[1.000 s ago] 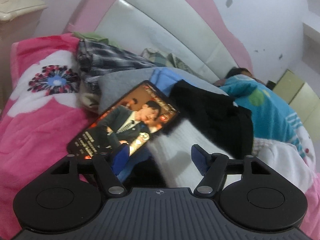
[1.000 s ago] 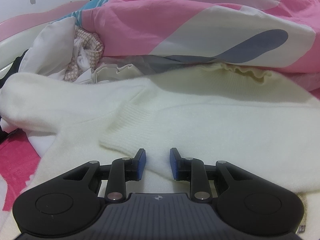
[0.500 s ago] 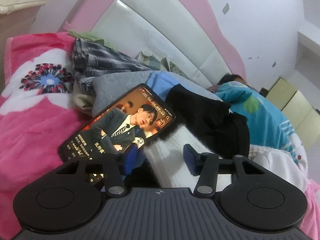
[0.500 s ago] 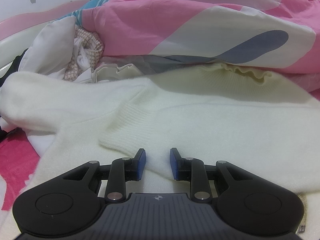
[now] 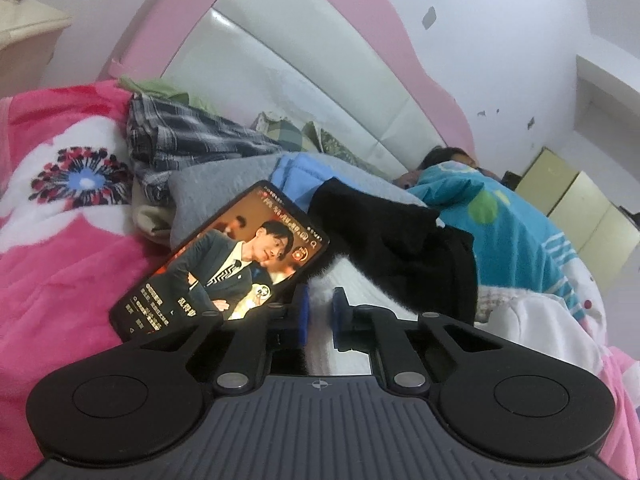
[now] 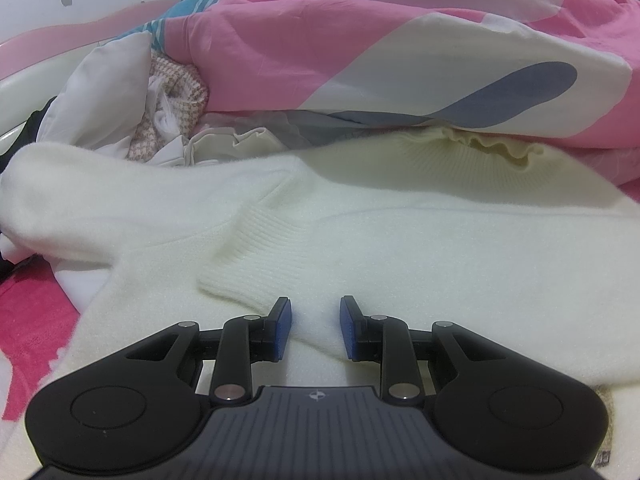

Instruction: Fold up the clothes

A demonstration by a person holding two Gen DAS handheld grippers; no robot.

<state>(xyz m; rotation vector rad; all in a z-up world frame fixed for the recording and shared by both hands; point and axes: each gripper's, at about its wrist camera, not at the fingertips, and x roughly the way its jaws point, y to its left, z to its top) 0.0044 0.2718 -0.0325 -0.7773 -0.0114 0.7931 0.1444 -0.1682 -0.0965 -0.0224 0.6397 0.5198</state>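
Now the left gripper (image 5: 319, 316) has closed on the white sweater (image 5: 320, 344).

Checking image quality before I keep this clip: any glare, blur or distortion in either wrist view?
Left wrist view: strong fisheye bending of the headboard, the lit phone screen glows and spills light onto the left gripper, focus fair. Right wrist view: soft even light, sweater nearly blown out and low in texture, a shadow under the quilt, edges curved.
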